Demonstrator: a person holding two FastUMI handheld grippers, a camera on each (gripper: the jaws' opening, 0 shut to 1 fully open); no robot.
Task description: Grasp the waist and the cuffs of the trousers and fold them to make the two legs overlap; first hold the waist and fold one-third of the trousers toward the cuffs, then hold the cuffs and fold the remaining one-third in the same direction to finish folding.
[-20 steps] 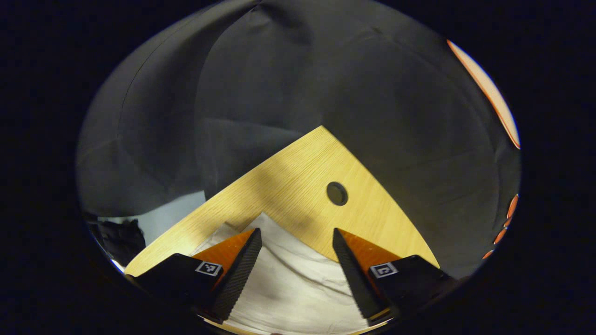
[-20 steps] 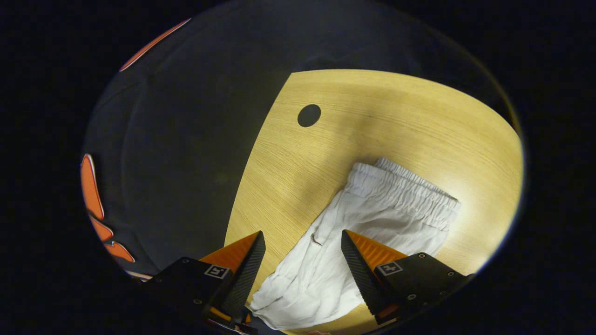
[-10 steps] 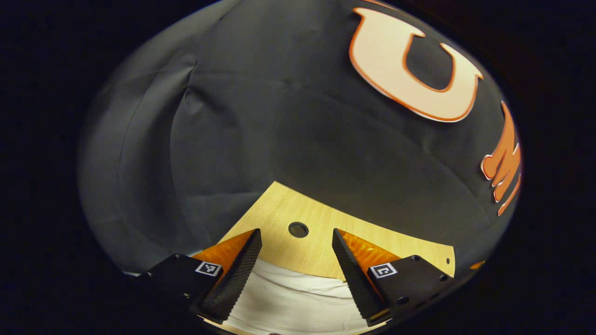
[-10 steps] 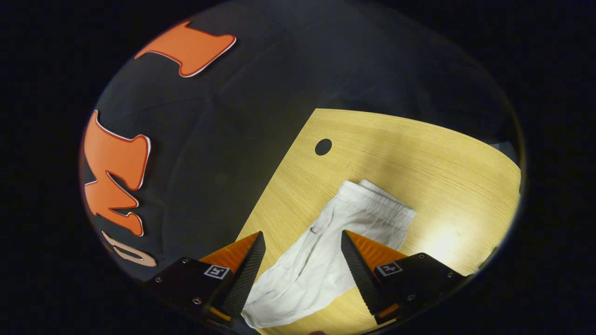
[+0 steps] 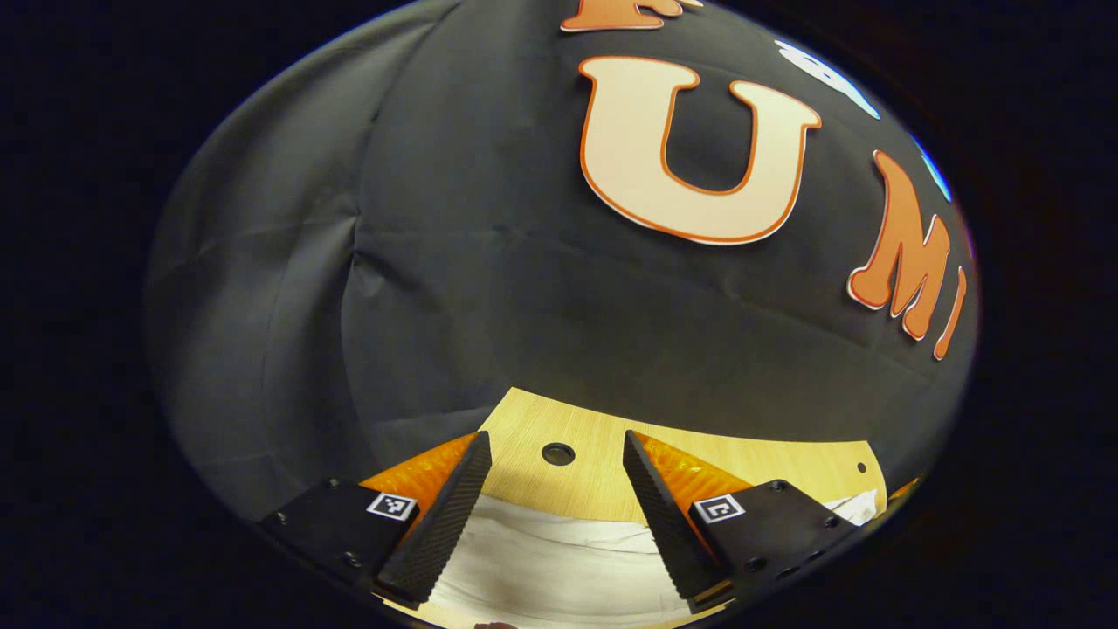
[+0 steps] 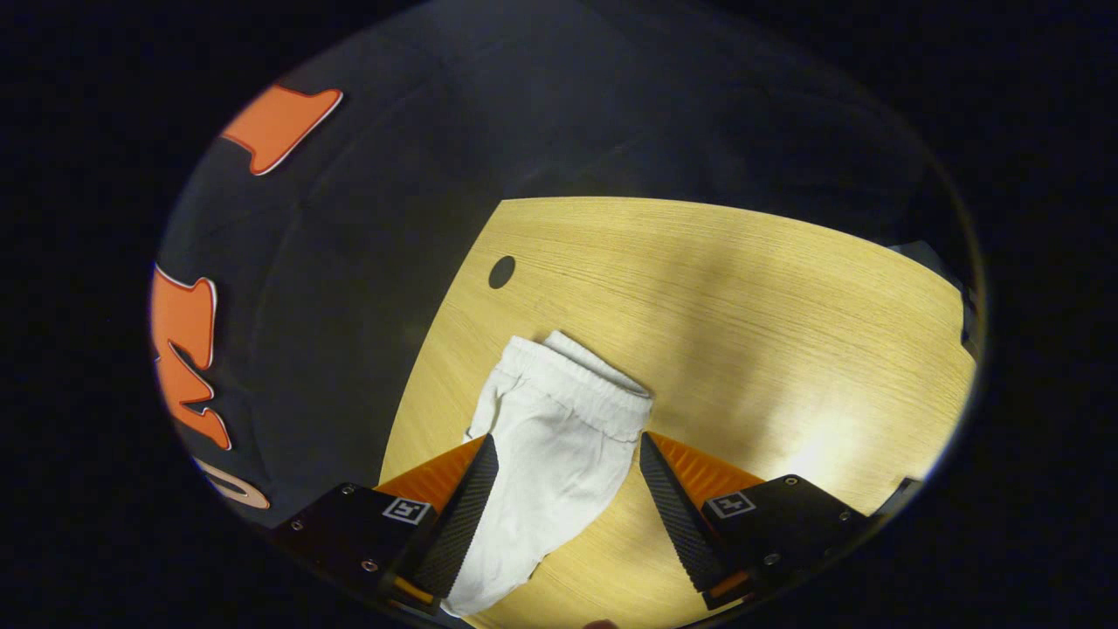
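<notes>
below, trousers between right gripper fingers

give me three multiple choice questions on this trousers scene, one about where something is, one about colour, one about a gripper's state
1. Where does the elastic waistband sit in the right gripper view?
A. At the far end of the trousers, away from the gripper
B. Clamped between the fingers
C. Hanging off the table edge

2. What colour are the trousers?
A. Blue
B. White
C. Black

3. How does the right gripper stand?
A. Shut on the waistband
B. Shut on a cuff
C. Open, pressing on nothing

Answers:
1. A: the gathered waistband lies at the far end of the trousers, beyond the fingertips, flat on the wooden table.
2. B: the cloth is white in both views, also under the left gripper.
3. C: the right gripper has its fingers spread apart, with the cloth lying loose on the table between them.
</notes>
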